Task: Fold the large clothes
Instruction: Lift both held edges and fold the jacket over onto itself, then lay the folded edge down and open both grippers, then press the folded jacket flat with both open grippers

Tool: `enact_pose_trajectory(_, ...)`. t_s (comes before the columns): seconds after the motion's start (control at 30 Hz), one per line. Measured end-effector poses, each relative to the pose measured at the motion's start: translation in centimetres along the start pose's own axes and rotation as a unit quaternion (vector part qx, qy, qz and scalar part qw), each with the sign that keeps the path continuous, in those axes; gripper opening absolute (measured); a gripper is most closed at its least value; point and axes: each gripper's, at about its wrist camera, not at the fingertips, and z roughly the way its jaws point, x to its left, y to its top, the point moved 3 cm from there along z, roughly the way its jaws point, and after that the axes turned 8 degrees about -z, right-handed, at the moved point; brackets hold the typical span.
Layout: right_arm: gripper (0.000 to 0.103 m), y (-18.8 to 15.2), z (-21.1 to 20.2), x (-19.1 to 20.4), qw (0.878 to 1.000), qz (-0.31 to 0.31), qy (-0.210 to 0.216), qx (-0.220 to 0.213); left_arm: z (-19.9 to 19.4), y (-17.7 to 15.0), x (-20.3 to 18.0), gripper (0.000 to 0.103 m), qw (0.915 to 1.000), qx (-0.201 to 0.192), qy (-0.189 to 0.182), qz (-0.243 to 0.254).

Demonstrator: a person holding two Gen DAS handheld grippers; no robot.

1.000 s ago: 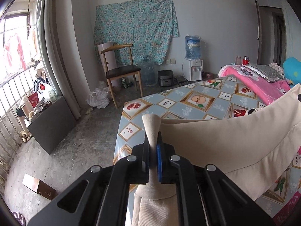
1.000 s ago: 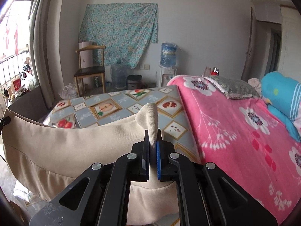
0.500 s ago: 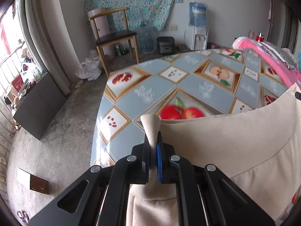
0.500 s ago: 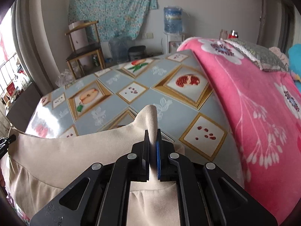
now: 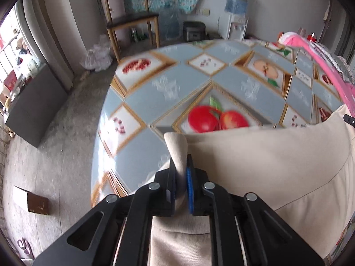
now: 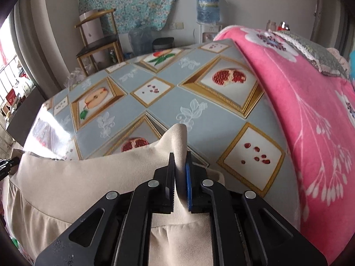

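A large beige garment (image 5: 255, 166) hangs stretched between my two grippers above the near edge of a table with a fruit-print cloth (image 5: 177, 88). My left gripper (image 5: 180, 175) is shut on one corner of it; the pinched fabric sticks up between the jaws. My right gripper (image 6: 179, 173) is shut on the other corner of the beige garment (image 6: 77, 181). Its upper edge sags slightly between the two grips. The lower part of the garment is hidden below the grippers.
The table (image 6: 177, 102) carries a pink flowered blanket (image 6: 310, 102) on its right side. A wooden chair (image 5: 131, 24), a water dispenser (image 5: 236, 6) and a dark pot (image 5: 194, 30) stand by the far wall. A brown box (image 5: 33, 201) lies on the floor at left.
Both grippers have tilted downward and moved forward over the table with the garment held. The table top now fills more of both views.
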Motion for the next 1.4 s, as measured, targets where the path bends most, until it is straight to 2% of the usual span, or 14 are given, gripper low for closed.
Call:
enact_pose_trajectory(0.03,0.03,0.0,-0.5,-0.2,1.0,0.002,0.0,-0.002,-0.4,-0.1,0.2,0.019,1.0,-0.005,0.001,-0.004)
enact_pose_trajectory(0.1,0.045,-0.1,-2.5,-0.7,1.0,0.009,-0.001,-0.019,-1.7,-0.2,0.9,0.047,0.9998,-0.014,0.0,-0.017)
enact_pose_trajectory(0.13,0.046,-0.3,-3.7,-0.9,1.0,0.009,0.001,-0.026,-2.9,-0.5,1.5,0.049,0.9992,-0.026,-0.009,-0.027)
enact_pose_trajectory(0.27,0.052,-2.4,-9.1,-0.3,0.998,-0.006,0.033,-0.046,-8.2,-2.6,2.0,0.05,0.995,-0.07,-0.067,-0.026)
enact_pose_trajectory(0.4,0.054,-7.6,-12.5,3.1,0.996,-0.061,0.062,-0.037,-11.1,-7.7,0.0,0.051,0.991,-0.057,-0.119,0.022)
enact_pose_trajectory(0.47,0.054,-10.5,-12.6,4.3,0.994,-0.071,0.076,-0.017,-11.0,-10.5,-0.8,0.051,0.9915,-0.04,-0.119,0.034)
enact_pose_trajectory(0.57,0.054,-14.3,-10.7,4.6,0.995,-0.065,0.066,0.027,-9.0,-14.0,-0.8,0.051,0.9967,-0.011,-0.074,0.031)
enact_pose_trajectory(0.63,0.054,-15.7,-9.8,4.5,0.996,-0.071,0.054,0.024,-8.5,-15.2,-0.3,0.052,0.9962,-0.03,-0.079,0.021)
enact_pose_trajectory(0.87,0.055,-14.2,-11.8,6.5,0.993,-0.118,0.013,0.026,-9.7,-14.9,0.2,0.054,0.9968,-0.037,-0.066,0.023)
enact_pose_trajectory(1.0,0.065,-12.2,-13.9,9.3,0.993,-0.108,0.037,-0.021,-12.1,-13.3,-1.5,0.055,0.9914,-0.076,-0.104,0.024)
enact_pose_trajectory(1.07,0.065,-12.0,-13.3,11.1,0.992,-0.11,0.056,-0.028,-11.6,-12.8,-3.3,0.056,0.991,-0.071,-0.111,0.026)
enact_pose_trajectory(1.2,0.065,-13.3,-9.8,14.0,0.991,-0.122,0.055,0.007,-8.0,-14.3,-6.0,0.057,0.9956,-0.023,-0.083,0.035)
enact_pose_trajectory(1.33,0.065,-13.8,-9.0,14.8,0.989,-0.148,0.022,0.022,-7.5,-15.3,-6.5,0.058,0.9957,-0.042,-0.05,0.065)
enact_pose_trajectory(1.4,0.066,-12.4,-10.1,15.1,0.99,-0.139,0.03,0.006,-8.3,-14.6,-6.4,0.058,0.9957,-0.043,-0.057,0.059)
